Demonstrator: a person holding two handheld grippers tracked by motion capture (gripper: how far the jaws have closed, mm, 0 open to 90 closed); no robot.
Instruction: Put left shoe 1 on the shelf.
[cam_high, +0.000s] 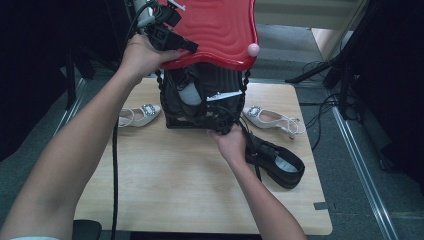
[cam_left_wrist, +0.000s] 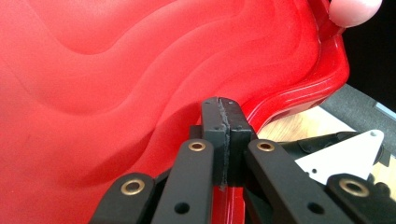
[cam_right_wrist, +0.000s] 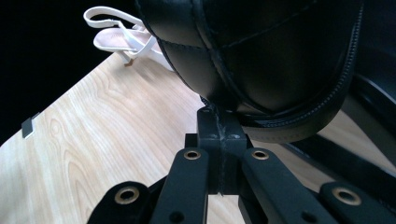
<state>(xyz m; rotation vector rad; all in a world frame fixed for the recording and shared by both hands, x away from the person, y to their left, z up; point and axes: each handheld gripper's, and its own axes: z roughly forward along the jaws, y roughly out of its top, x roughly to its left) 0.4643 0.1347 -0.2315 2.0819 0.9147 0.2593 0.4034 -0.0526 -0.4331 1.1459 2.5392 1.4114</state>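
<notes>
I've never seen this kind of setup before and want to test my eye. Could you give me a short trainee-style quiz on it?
1. How many white shoes lie on the table?
2. True or false: the red lid lies flat on the black basket.
3. In the high view, the black shoe outside the basket is: A) left of the basket, B) right of the basket and nearer the person, C) on the lid.

Key: 1. Two, one each side of the basket. 2. False: the left gripper holds the lid's edge, and the lid is raised. 3. B.

Red rippled lid, black shoe
</notes>
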